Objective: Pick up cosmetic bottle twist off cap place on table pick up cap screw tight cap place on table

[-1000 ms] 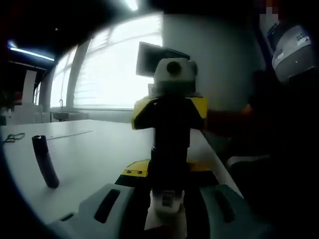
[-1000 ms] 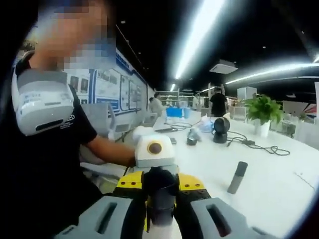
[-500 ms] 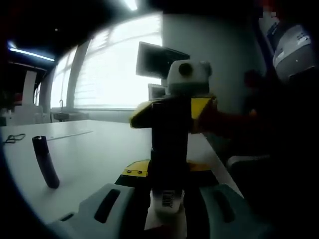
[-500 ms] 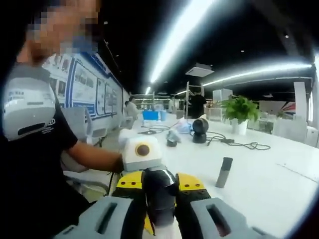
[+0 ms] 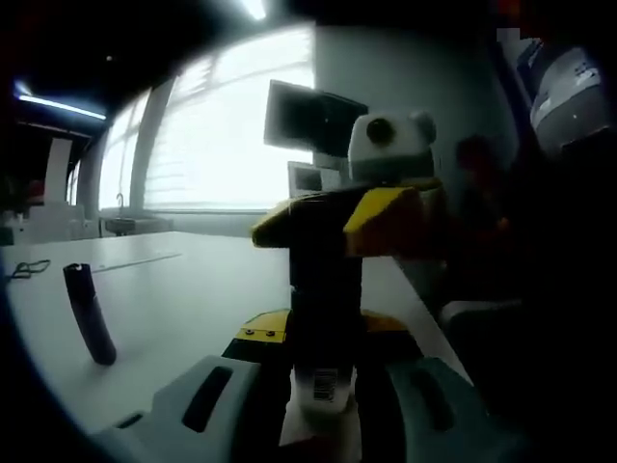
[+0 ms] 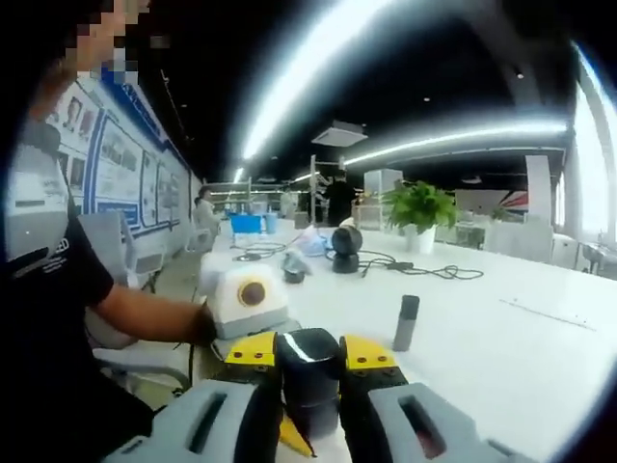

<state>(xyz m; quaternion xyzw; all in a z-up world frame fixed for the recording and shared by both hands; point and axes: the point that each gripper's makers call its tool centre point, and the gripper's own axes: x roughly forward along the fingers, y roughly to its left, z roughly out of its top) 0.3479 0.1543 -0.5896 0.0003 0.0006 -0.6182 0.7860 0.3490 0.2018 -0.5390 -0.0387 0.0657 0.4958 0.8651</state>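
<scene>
Gripping the cosmetic bottle (image 5: 324, 386) from opposite ends, we hold both tools above the white table (image 5: 183, 309). In the left gripper view, our left gripper (image 5: 323, 405) has its grey jaws clenched on the pale lower part of the bottle, whose barcode label faces the camera; the right gripper (image 5: 333, 241), black and yellow, faces us from beyond and closes over the bottle's far end. In the right gripper view, the right gripper (image 6: 308, 424) has its jaws pressed against the glossy black cap (image 6: 308, 371), with the left gripper (image 6: 289, 352) directly behind it. We cannot tell whether the cap is seated on the bottle or loosened. A slim dark upright tube (image 5: 89, 313) stands alone on the table, well apart from the bottle, and appears again in the right gripper view (image 6: 407, 323). Farther back on the table lie a round black device (image 6: 345, 246) and a trailing cable (image 6: 424, 270), with a potted plant (image 6: 420, 214) beyond. A person's arm (image 6: 145, 313) reaches toward the left gripper.
</scene>
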